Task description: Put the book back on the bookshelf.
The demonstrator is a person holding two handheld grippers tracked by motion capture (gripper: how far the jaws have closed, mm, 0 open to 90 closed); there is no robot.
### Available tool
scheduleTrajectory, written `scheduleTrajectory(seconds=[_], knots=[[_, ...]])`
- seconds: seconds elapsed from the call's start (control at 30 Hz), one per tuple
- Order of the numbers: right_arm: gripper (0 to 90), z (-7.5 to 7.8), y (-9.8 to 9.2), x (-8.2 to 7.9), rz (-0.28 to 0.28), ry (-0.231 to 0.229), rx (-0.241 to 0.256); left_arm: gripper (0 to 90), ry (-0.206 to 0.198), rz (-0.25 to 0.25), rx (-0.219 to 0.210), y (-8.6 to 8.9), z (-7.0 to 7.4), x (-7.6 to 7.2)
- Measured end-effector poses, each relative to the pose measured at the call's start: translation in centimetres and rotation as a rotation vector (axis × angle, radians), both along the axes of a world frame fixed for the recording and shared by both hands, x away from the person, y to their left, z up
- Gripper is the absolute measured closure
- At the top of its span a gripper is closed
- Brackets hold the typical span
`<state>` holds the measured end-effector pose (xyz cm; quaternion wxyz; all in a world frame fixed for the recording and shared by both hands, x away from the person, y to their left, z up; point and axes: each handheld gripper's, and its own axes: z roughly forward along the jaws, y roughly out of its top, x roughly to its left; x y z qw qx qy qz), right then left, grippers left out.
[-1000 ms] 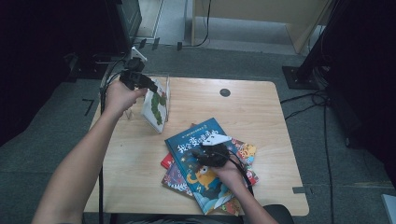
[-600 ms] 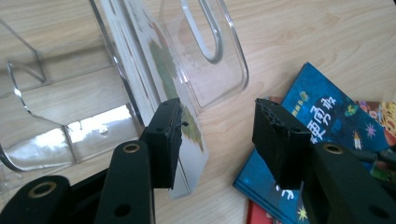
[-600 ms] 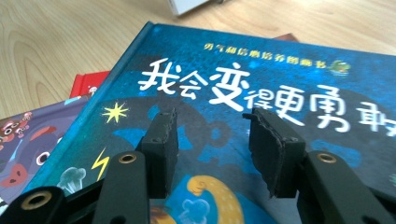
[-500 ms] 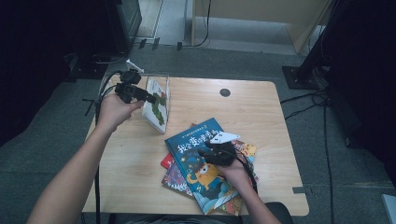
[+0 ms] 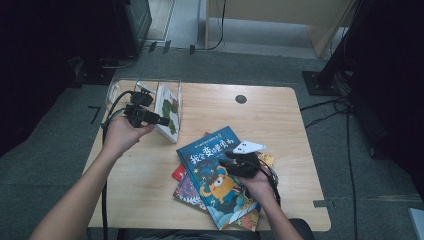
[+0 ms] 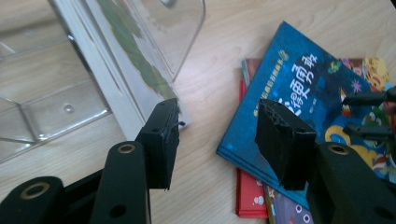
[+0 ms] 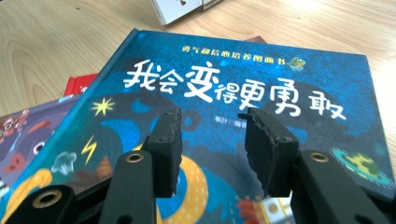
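- Since half a second earlier, the left gripper (image 5: 161,120) had drawn back a little from the leaning book (image 5: 167,111) toward the table's left edge, while the right gripper (image 5: 234,159) had kept its place over the blue book (image 5: 212,165).
- Left gripper's jaws stood apart with nothing between them; in the left gripper view one jaw sat just beside the lower edge of the leaning book (image 6: 123,70), though contact could not be told.
- That book, white-edged with a green leaf pattern, leaned tilted against the clear plastic holder (image 6: 187,32) at the table's far left.
- Right gripper (image 7: 212,126) also had its jaws parted, empty, hovering low over the blue book's cover (image 7: 280,74).
- White Chinese title on that cover read 我会变得更勇敢, with a smaller yellow line above it, too small to read surely.
- Blue book lay flat on top of a stack near the front of the wooden table (image 5: 280,115); a red book (image 7: 77,84) and a purple patterned book (image 7: 28,126) stuck out beneath it.
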<state>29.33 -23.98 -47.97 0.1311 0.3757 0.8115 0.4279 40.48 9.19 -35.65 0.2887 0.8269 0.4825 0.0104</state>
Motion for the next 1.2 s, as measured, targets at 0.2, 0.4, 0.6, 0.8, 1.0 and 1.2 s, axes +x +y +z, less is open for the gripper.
scheduleTrajectory(seconds=[0.2,0.4,0.6,0.8,1.0,1.2], knots=[[59.7,0.0,-2.0,-1.0,-0.017,-0.003,0.001,49.3,0.000,-0.029,-0.013,0.0,-2.0,-1.3],[62.4,0.0,-4.3,-2.2,-0.077,0.003,0.013,48.7,0.008,-0.068,-0.014,-0.4,-4.1,-2.3],[64.9,-0.1,-5.7,-3.6,-0.112,0.008,0.006,47.9,0.012,-0.104,-0.034,-0.8,-5.7,-2.7],[70.1,-0.3,-7.6,-5.2,-0.161,0.025,0.006,45.6,-0.014,-0.164,-0.027,-1.9,-6.8,-3.5],[77.8,-0.8,-8.8,-6.7,-0.190,0.049,-0.017,45.7,0.010,-0.186,-0.044,-2.5,-8.4,-3.5],[79.7,-1.3,-9.5,-7.9,-0.214,0.049,-0.033,45.2,0.008,-0.231,-0.034,-3.1,-9.0,-3.5]])
